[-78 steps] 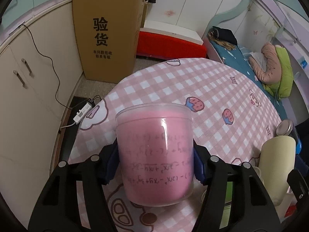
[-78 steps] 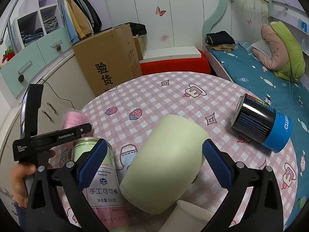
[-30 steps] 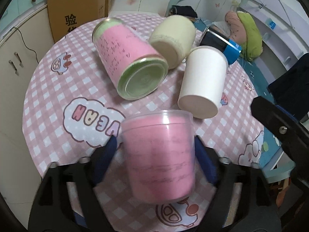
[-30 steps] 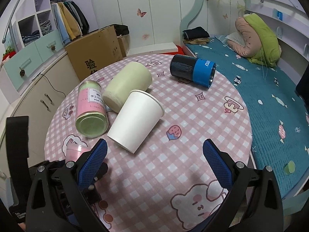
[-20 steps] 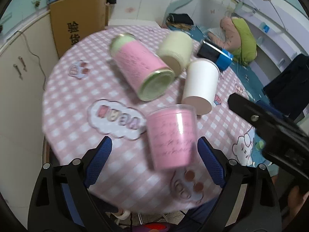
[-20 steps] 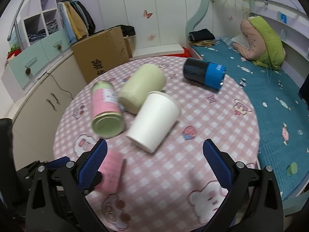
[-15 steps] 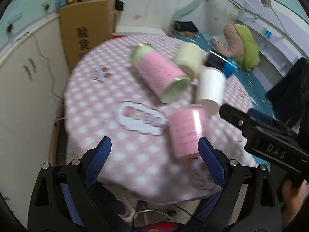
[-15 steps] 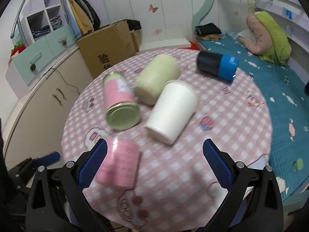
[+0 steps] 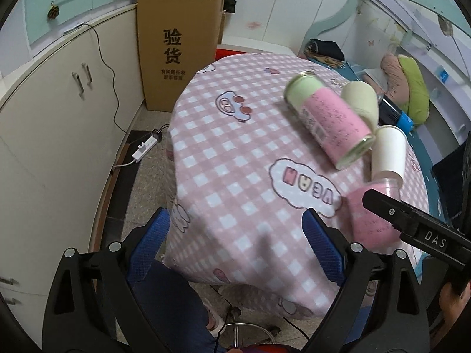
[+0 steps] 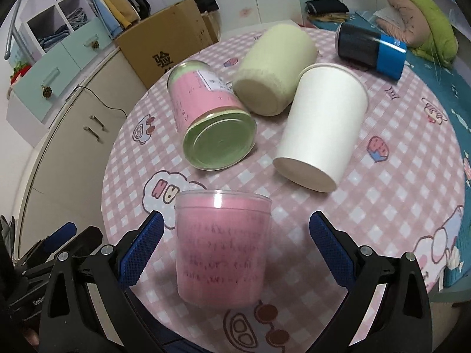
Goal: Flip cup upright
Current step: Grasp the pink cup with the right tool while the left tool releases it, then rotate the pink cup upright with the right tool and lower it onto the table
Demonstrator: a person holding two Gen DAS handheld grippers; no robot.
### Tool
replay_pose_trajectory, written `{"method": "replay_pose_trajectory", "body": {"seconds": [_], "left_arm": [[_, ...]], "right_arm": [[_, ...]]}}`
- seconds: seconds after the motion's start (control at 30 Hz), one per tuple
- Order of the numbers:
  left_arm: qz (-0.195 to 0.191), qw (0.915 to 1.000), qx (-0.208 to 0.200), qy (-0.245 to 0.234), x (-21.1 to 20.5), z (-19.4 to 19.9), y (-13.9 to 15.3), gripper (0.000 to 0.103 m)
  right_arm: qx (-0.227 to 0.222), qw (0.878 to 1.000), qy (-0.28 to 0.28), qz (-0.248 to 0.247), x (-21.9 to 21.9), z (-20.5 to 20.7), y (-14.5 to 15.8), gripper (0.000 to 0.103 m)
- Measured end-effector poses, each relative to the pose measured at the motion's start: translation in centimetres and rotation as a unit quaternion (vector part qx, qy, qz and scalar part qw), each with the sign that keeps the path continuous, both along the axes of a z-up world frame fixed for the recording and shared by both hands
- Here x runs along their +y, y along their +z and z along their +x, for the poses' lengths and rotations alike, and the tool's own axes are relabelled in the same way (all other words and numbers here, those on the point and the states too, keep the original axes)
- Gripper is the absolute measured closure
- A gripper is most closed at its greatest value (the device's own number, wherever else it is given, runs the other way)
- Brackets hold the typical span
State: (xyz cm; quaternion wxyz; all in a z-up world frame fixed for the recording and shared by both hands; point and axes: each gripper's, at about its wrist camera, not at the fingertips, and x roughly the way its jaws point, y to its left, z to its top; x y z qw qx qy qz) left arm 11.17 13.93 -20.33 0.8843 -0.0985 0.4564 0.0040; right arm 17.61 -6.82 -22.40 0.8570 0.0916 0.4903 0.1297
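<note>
Since the pink cup (image 10: 221, 248) stands up on the table (image 10: 382, 206), I think I'm done; both my left gripper (image 9: 235, 247) and right gripper (image 10: 235, 253) gape wide, holding nothing.

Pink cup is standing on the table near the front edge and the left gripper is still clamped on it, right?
Not quite. The pink cup does stand near the front edge, but the left gripper is open and off it, as the left wrist view shows.

Five containers rest on the surface (image 10: 412, 176): one pink cup (image 10: 220, 247) standing, one white cup (image 10: 321, 135), one pink tin (image 10: 206, 117), one pale-green cup (image 10: 273, 73) and one black-and-blue can (image 10: 371, 48), those four lying beyond the pink cup. One cardboard box (image 10: 167, 44) stands behind them.
</note>
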Motion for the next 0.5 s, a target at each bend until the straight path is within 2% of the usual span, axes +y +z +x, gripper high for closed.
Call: {"method": "replay_pose_trajectory", "body": {"seconds": [0.17, 0.23, 0.27, 0.4, 0.5], "left_arm": [[-0.006, 1.0000, 0.003, -0.001, 0.5, 0.7, -0.4, 0.011], [-0.006, 1.0000, 0.006, -0.004, 0.5, 0.9, -0.6, 0.011], [-0.005, 1.0000, 0.007, -0.005, 0.5, 0.9, -0.7, 0.011], [-0.009, 0.9999, 0.012, -0.008, 0.4, 1.1, -1.1, 0.011], [-0.011, 0.9998, 0.012, -0.013, 0.1, 1.1, -1.1, 0.011]], "right_arm": [[0.018, 1.000, 0.000, 0.014, -0.2, 0.6, -1.0, 0.027], [0.026, 1.000, 0.003, 0.016, -0.2, 0.9, -1.3, 0.031], [0.029, 0.999, 0.005, 0.017, -0.3, 0.9, -1.3, 0.037], [0.024, 1.000, 0.010, 0.012, -0.2, 0.6, -1.1, 0.038], [0.004, 1.000, 0.016, -0.002, 0.0, 0.0, -0.1, 0.038]]}}
